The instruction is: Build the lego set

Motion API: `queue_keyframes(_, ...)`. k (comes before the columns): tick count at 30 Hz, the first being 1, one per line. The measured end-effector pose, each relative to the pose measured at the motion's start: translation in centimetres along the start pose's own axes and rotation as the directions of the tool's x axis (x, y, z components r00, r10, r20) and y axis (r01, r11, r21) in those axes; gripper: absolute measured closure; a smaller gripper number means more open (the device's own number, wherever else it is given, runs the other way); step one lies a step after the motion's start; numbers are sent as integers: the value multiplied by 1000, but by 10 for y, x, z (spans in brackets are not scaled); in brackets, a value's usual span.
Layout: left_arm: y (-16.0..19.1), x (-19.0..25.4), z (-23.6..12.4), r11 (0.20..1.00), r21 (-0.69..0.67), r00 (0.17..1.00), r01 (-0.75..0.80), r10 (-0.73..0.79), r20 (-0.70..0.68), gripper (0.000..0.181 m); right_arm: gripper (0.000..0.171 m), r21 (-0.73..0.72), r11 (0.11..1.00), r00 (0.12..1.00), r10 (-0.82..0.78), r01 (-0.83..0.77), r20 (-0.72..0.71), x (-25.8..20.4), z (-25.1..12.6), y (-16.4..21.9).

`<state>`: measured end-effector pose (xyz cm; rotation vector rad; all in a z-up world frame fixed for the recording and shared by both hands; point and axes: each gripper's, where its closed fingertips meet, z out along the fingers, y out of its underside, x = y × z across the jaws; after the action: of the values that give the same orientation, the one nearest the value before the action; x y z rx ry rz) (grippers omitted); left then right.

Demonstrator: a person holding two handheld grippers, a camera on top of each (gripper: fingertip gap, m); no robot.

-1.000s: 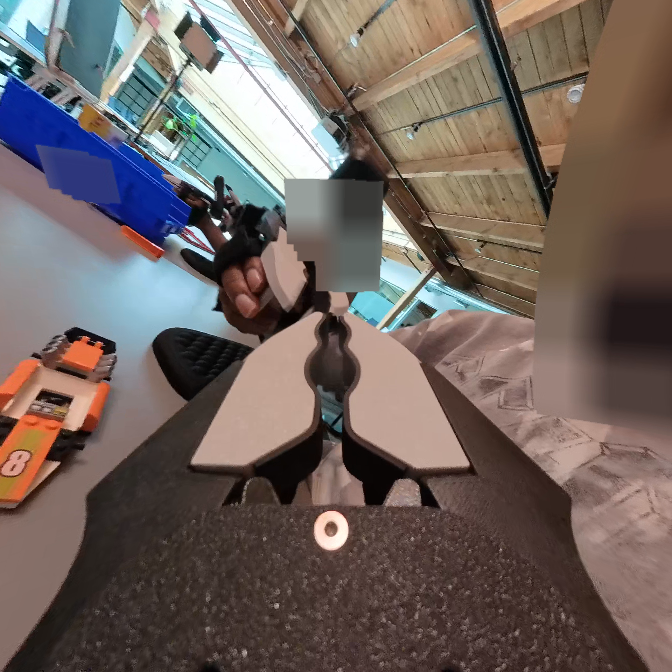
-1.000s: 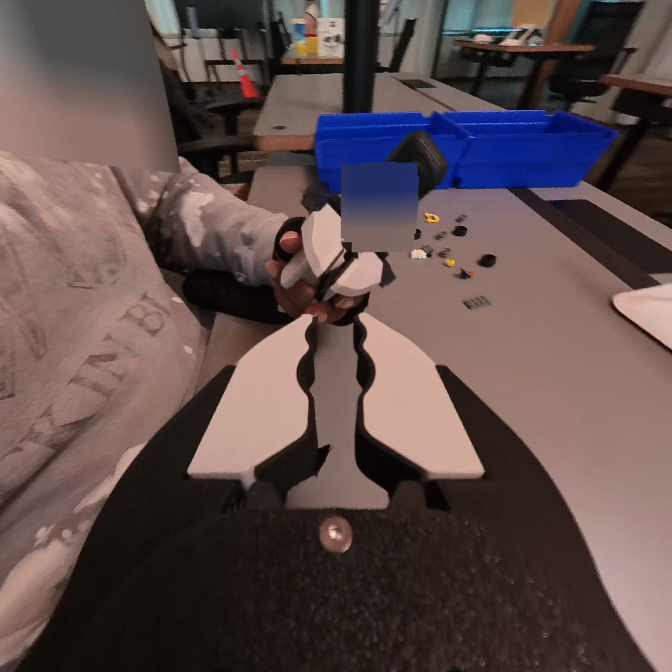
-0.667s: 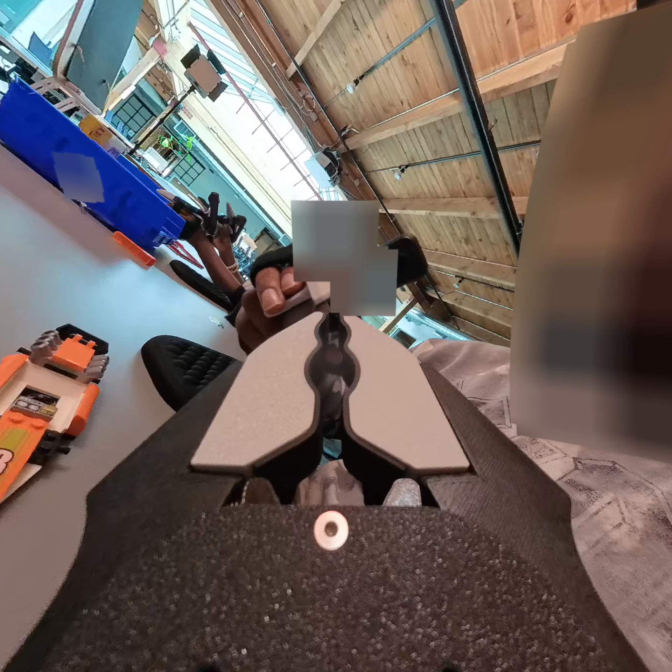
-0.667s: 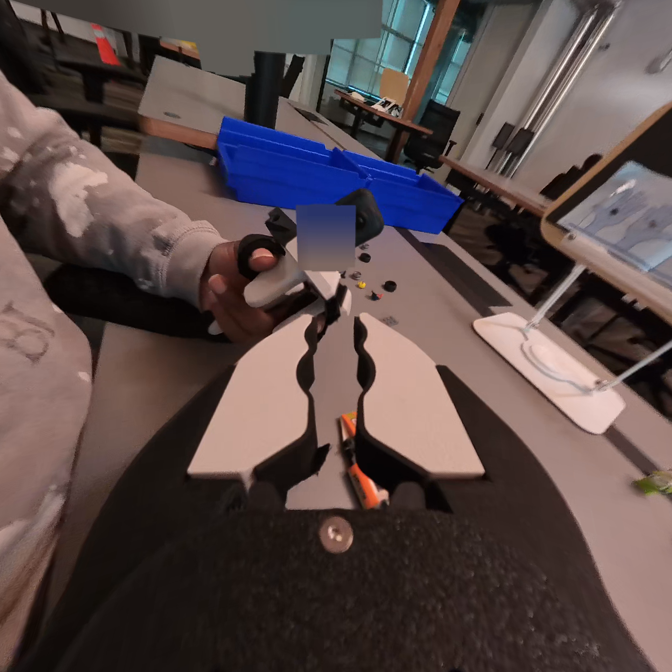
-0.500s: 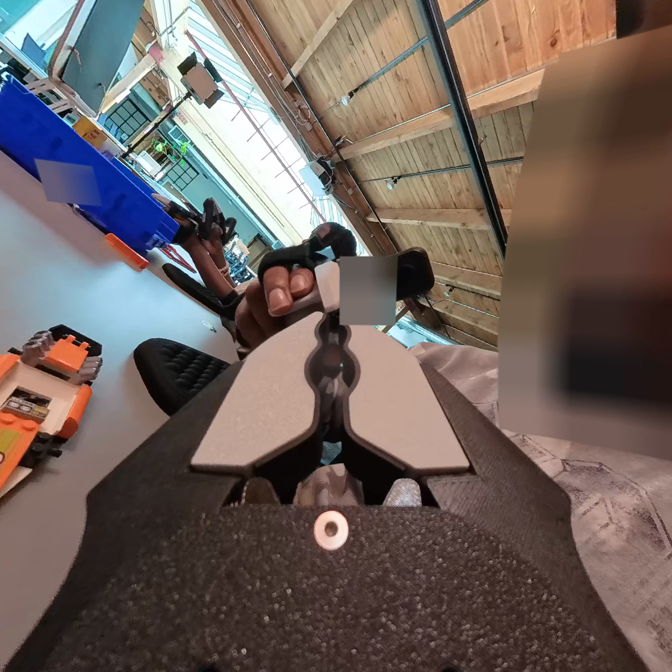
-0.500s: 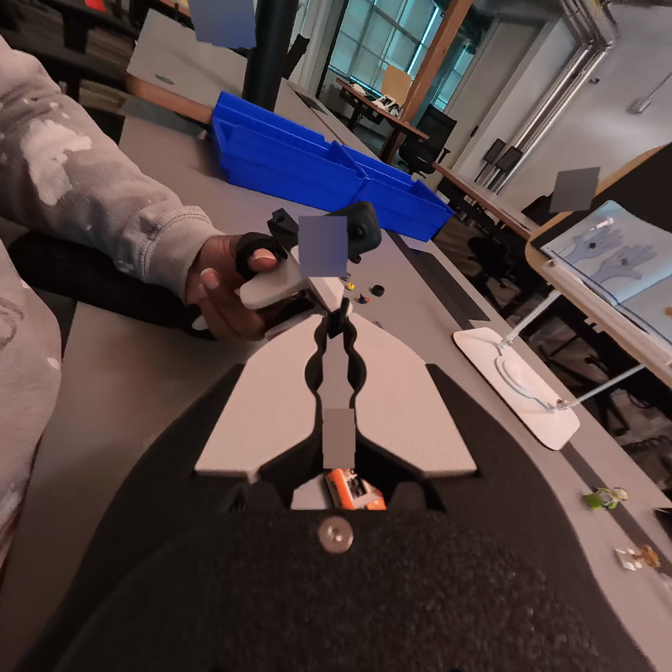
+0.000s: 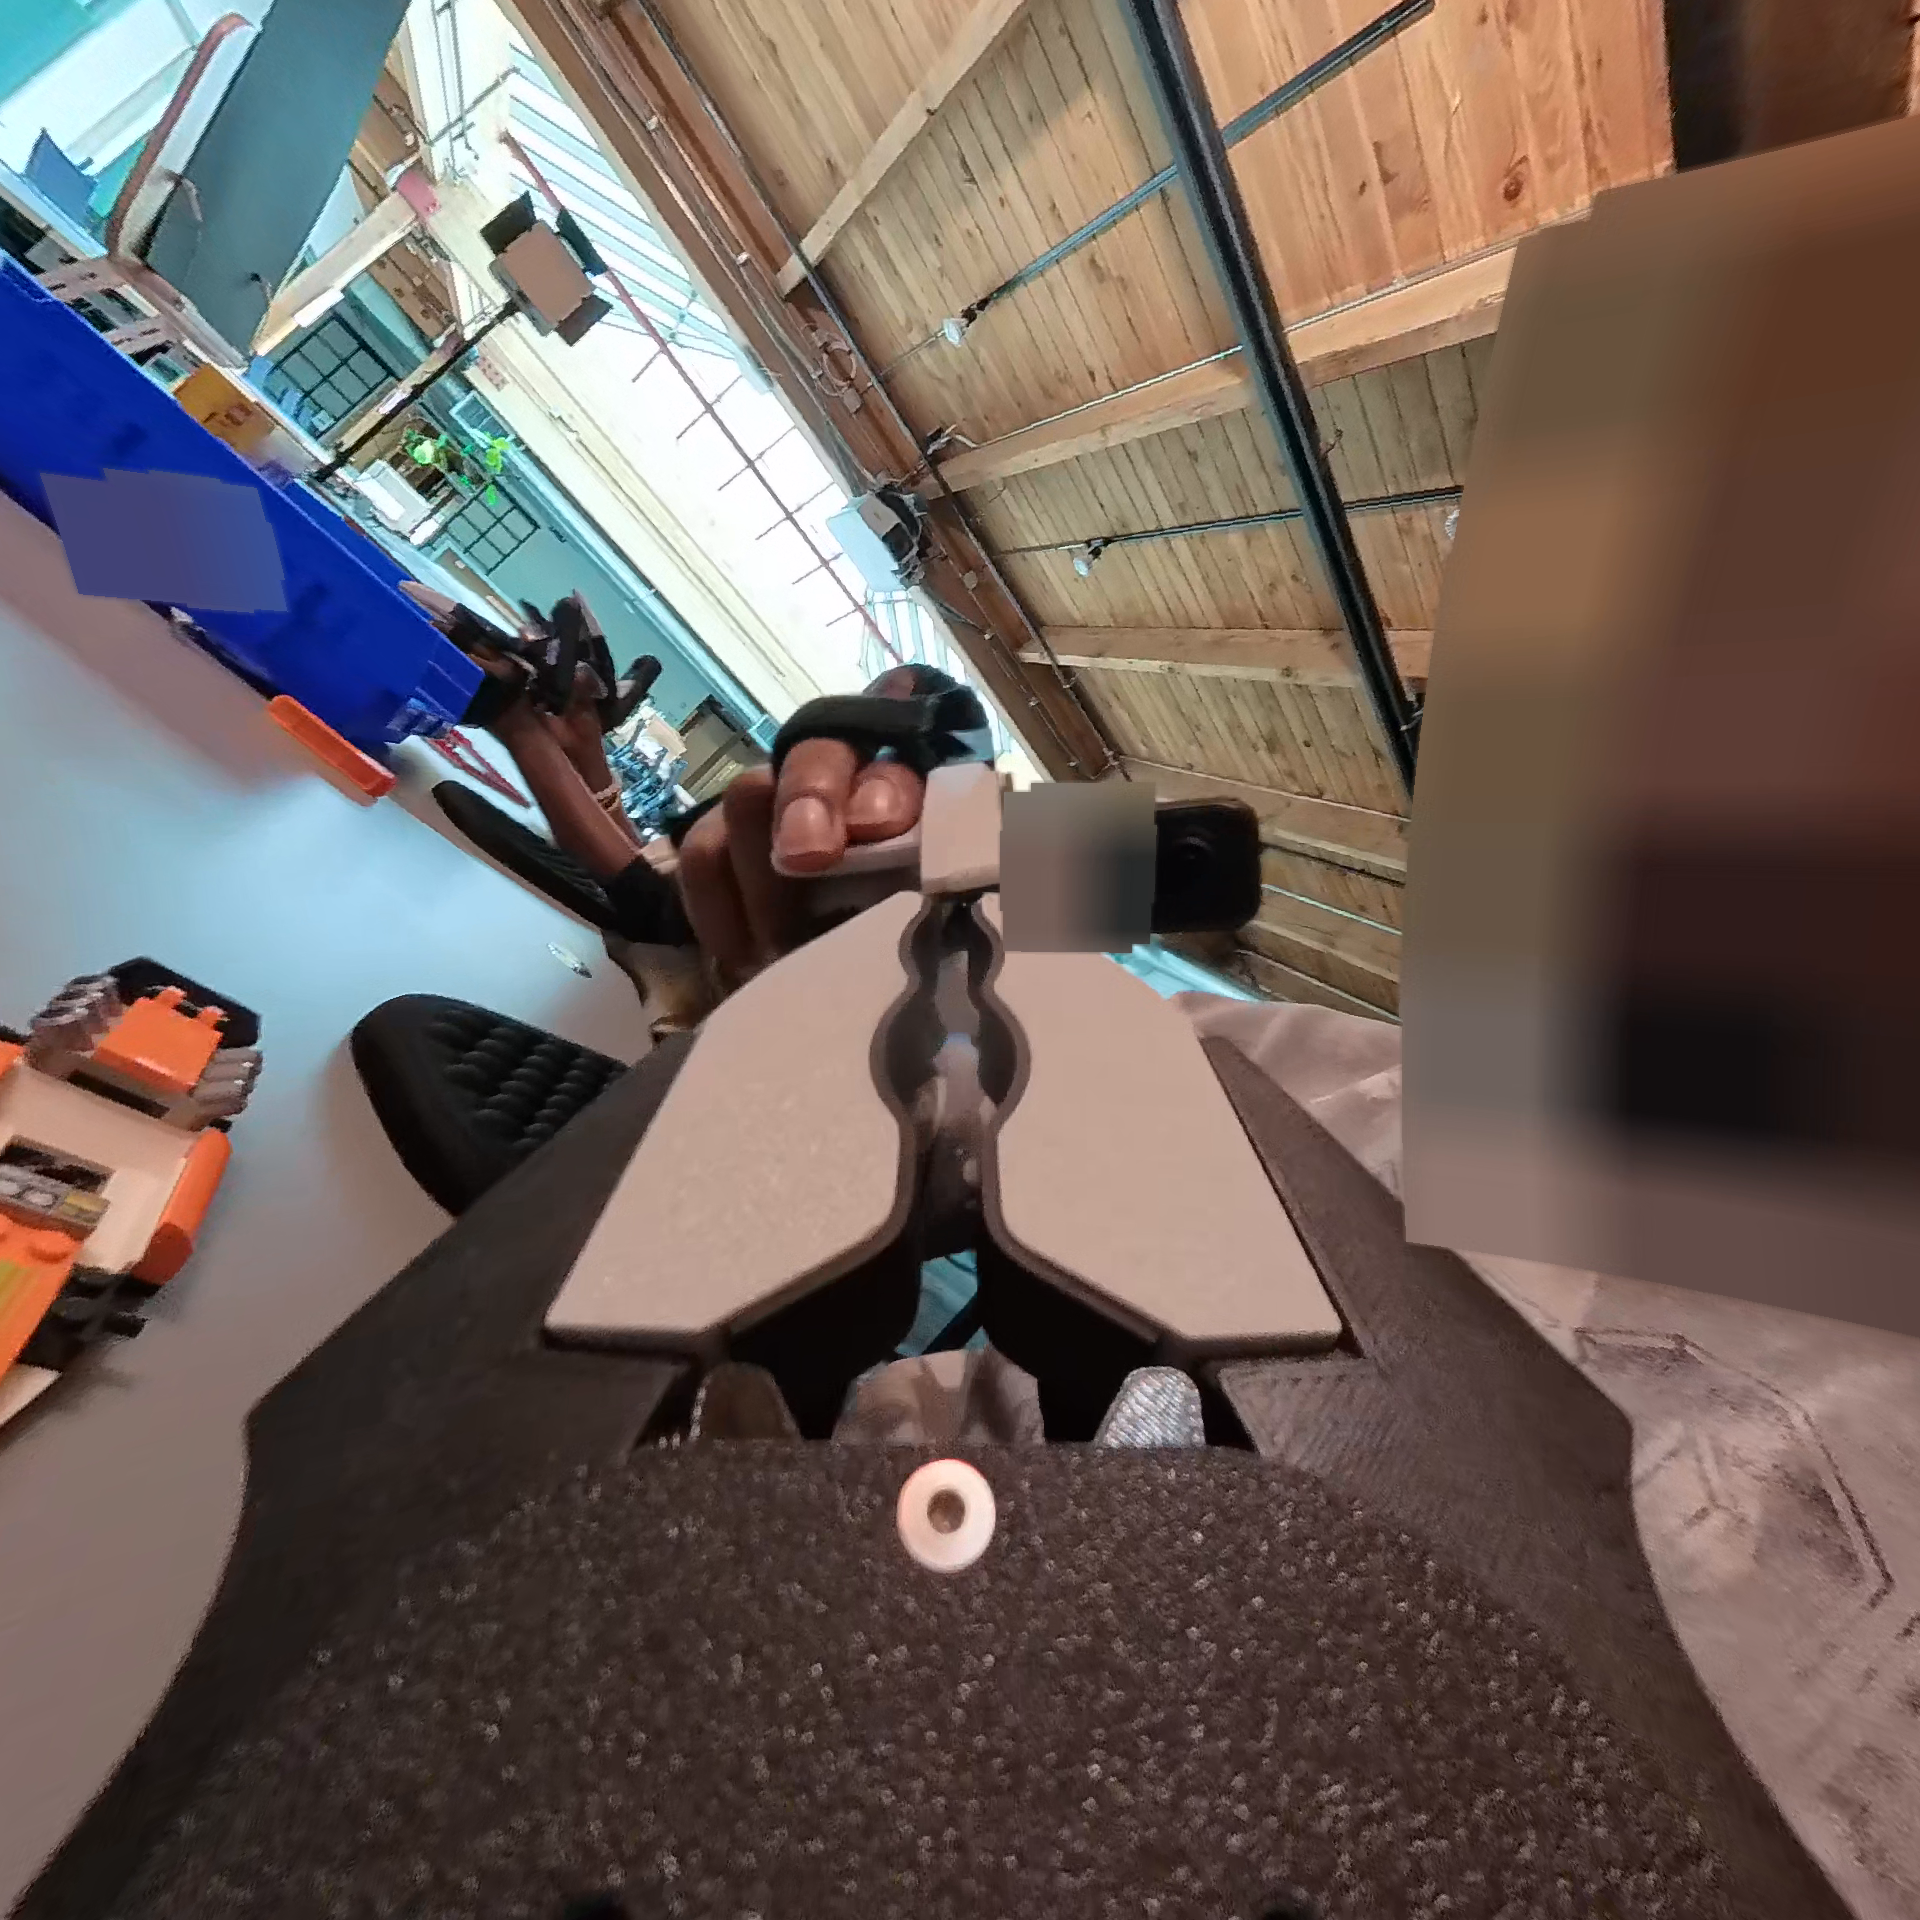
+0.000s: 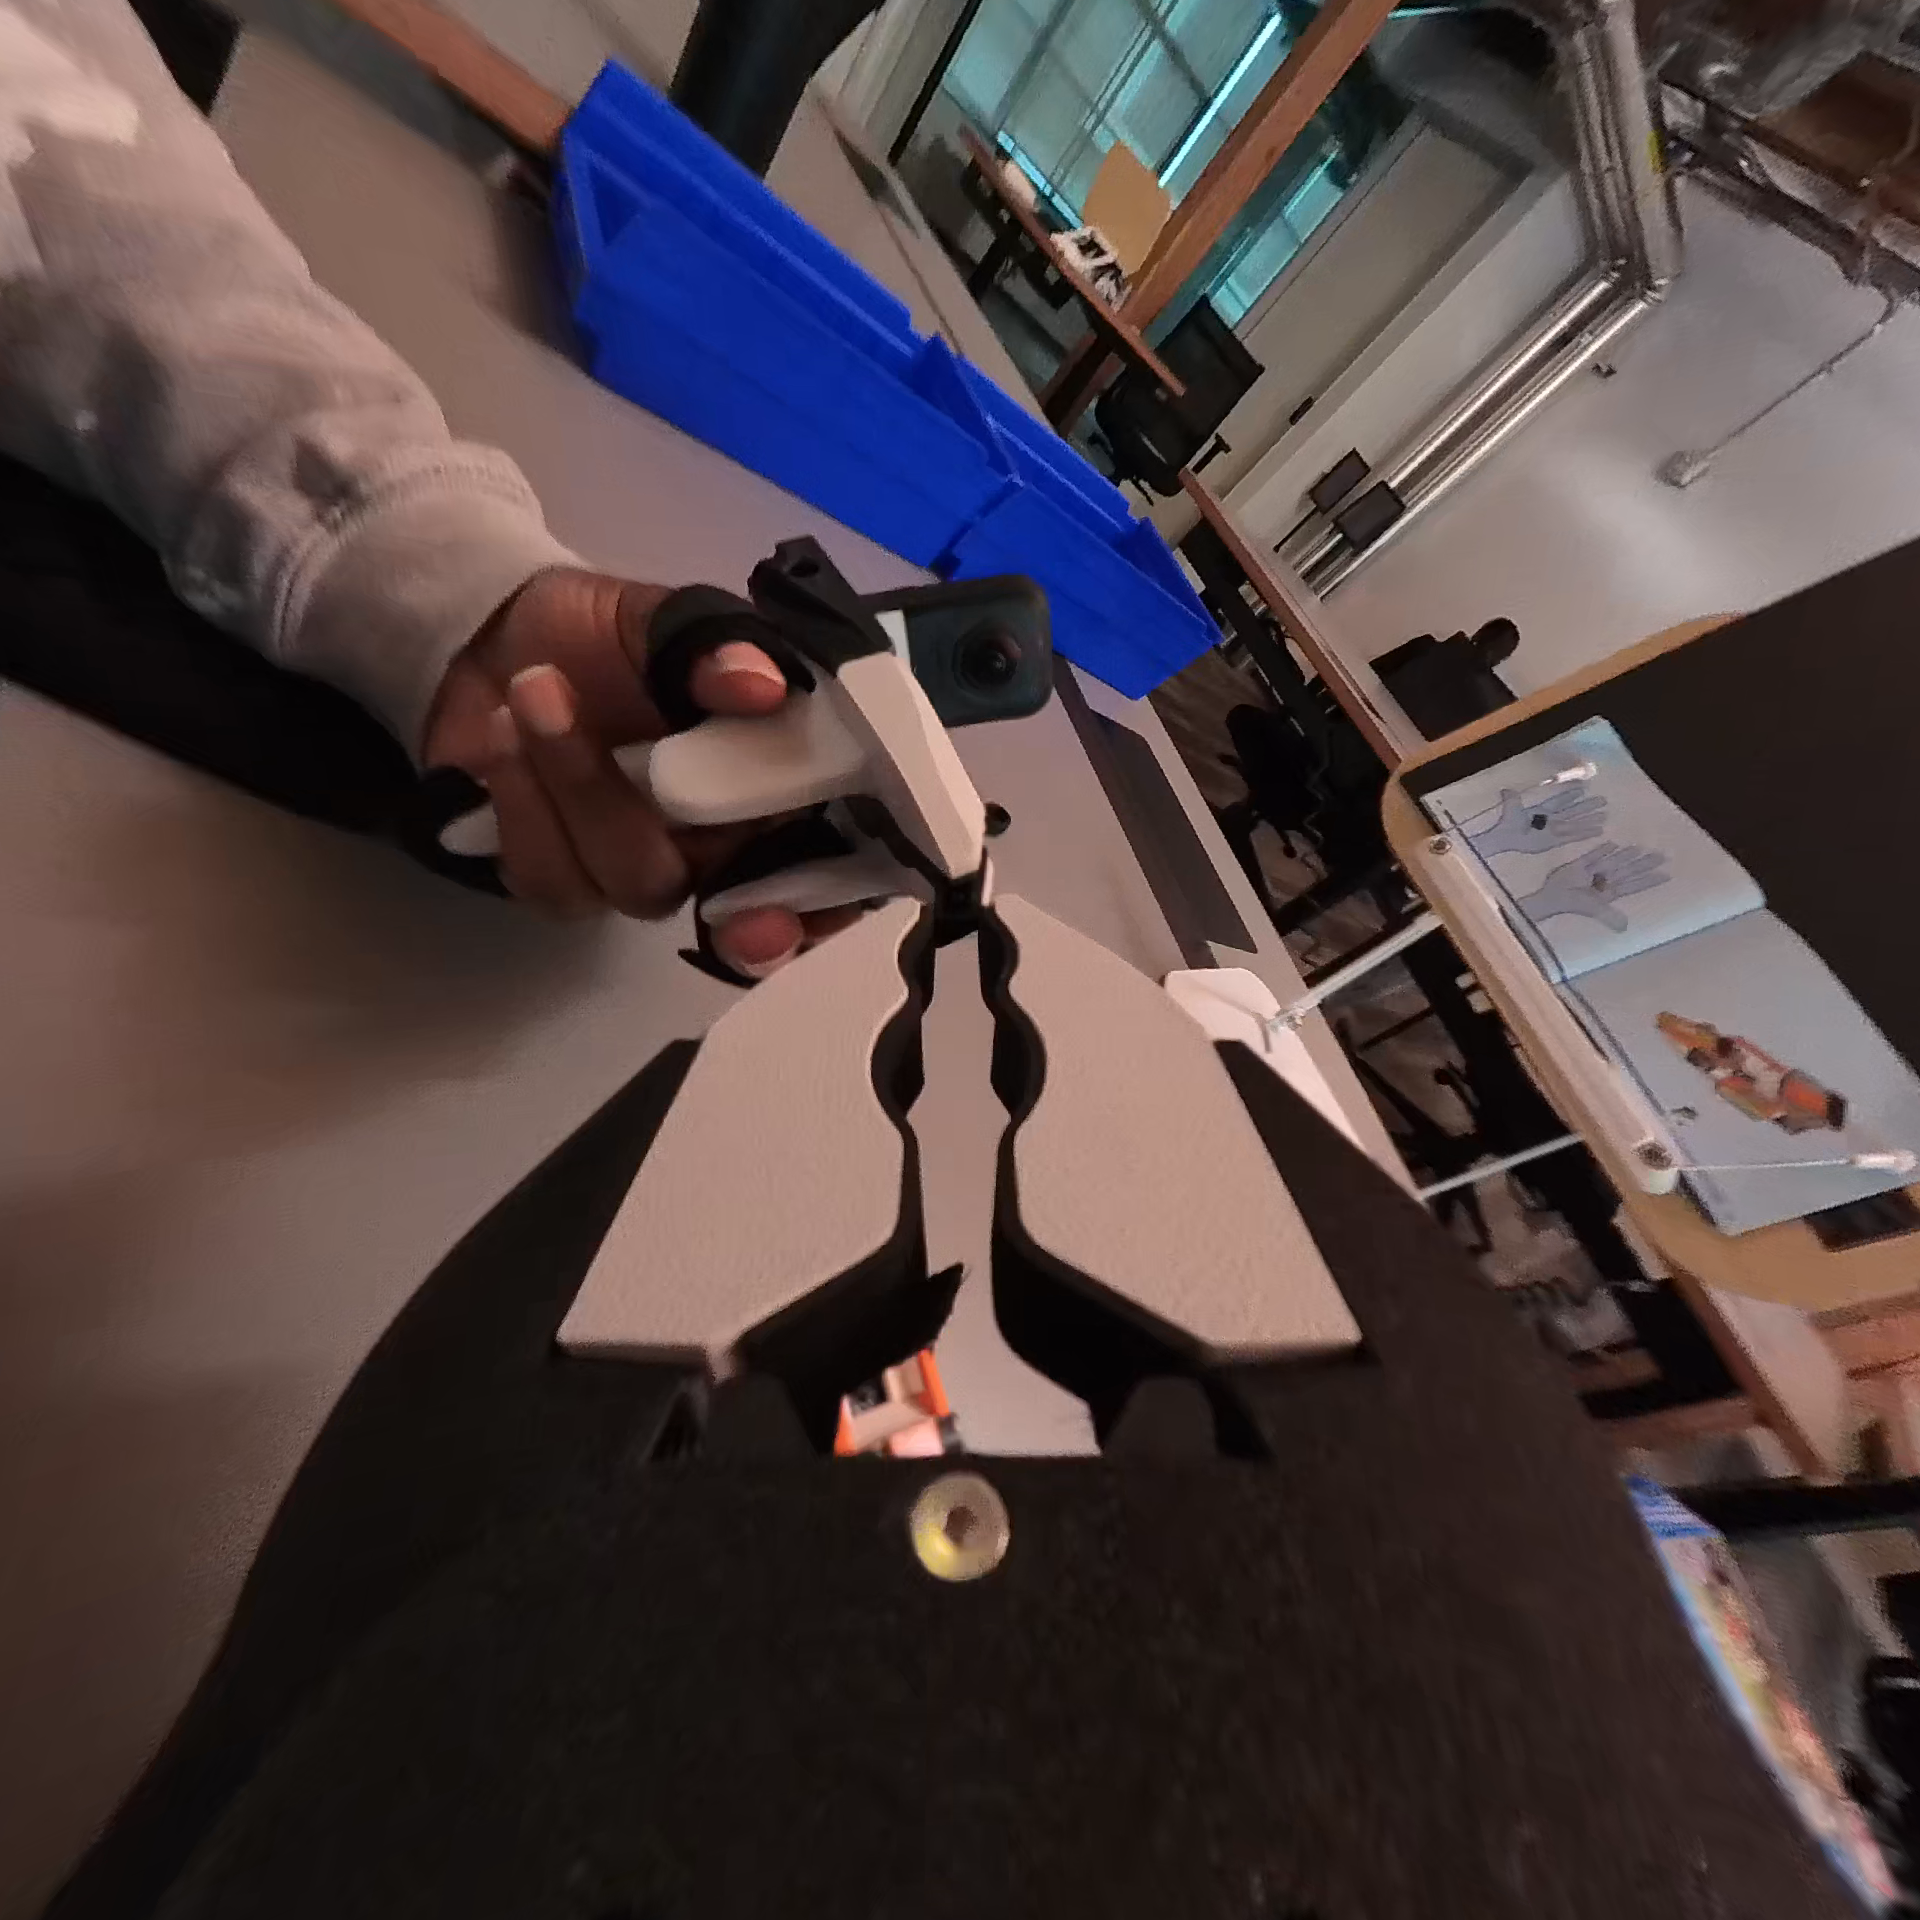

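Note:
My left gripper [image 7: 951,920] and my right gripper [image 8: 961,914] meet tip to tip above the table. A small black lego piece [image 8: 958,896] sits pinched between both pairs of tips, mostly hidden. In the right wrist view the left gripper's white fingers [image 8: 914,769] come in from the left, held by a hand. In the left wrist view the right gripper's grey fingers [image 7: 956,836] face me. The orange and white lego car [image 7: 104,1143] lies on the grey table at the left, and shows under my right gripper [image 8: 894,1403].
Blue bins [image 8: 831,312] stand along the table's far side. An open instruction booklet [image 8: 1662,987] rests on a tilted stand at the right, above its white base [image 8: 1236,997]. A black chair back [image 7: 488,1091] is by the table edge. My left and right fingertips are right by each other.
My right gripper went from open to shut at the left gripper's tips. Both grippers tilted upward and to the side; the car slid left and lower in the views.

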<state>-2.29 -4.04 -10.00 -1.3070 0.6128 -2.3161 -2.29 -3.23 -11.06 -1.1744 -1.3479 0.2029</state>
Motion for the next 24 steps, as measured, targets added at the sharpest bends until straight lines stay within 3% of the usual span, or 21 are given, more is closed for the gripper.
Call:
queue_keyframes(4, 3, -19, -4, 992, -88, 981, -86, 100, 165, 167, 164, -151, 959, 971, -231, 239, 70, 0, 0, 17)
queue_keyframes(10, 19, -48, -8, 928, -311, 856, -205, 324, 402, 158, 164, -320, 773, 835, -481, 547, 267, -7, 1, 51)
queue_keyframes(15, 26, -61, -9, 924, -344, 815, -166, 325, 479, 158, 164, -371, 698, 788, -505, 612, 352, -12, 6, 65)
queue_keyframes(24, 26, -65, -12, 942, -313, 818, -124, 276, 505, 172, 164, -376, 705, 797, -494, 601, 347, -17, 5, 63)
